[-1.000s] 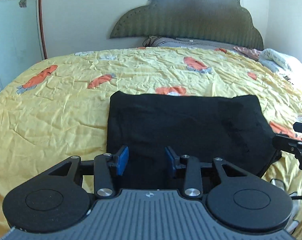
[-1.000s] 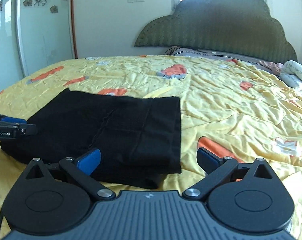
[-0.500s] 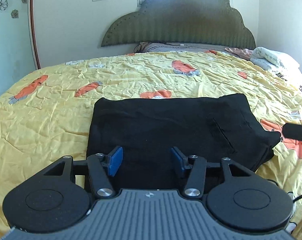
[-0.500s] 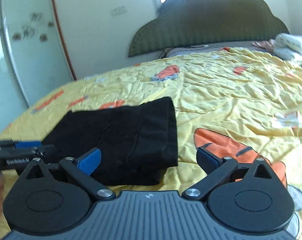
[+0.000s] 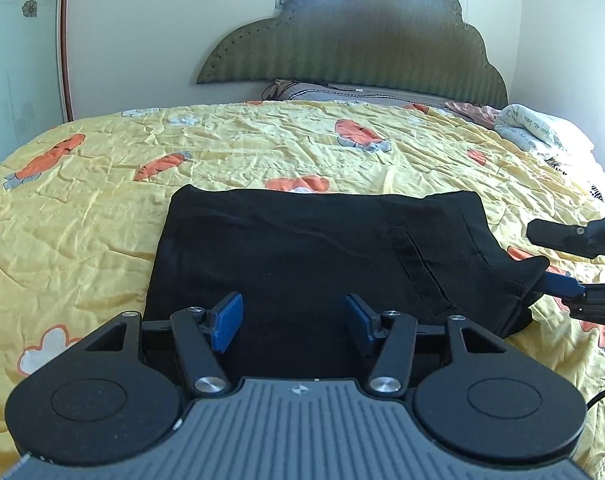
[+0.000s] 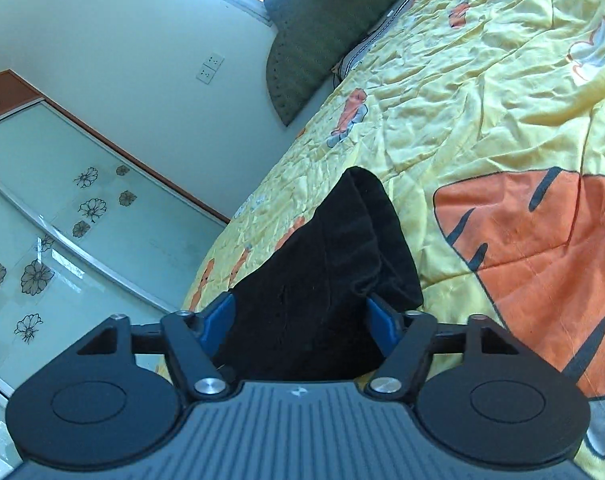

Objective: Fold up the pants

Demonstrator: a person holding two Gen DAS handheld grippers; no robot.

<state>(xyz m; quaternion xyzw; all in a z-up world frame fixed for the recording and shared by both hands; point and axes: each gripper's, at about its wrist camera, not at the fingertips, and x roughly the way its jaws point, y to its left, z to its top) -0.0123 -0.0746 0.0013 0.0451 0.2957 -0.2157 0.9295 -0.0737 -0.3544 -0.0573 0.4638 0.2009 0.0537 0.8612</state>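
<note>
Where daylight falls, yellow quilt (image 5: 262,148) under pants (image 5: 302,248).

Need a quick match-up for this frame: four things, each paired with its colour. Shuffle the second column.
1. pants
2. bedspread
3. headboard
4. pads of the left tongs

a. blue
b. yellow with orange carrots
c. black
d. dark green

Pairs: 1-c, 2-b, 3-d, 4-a
</note>
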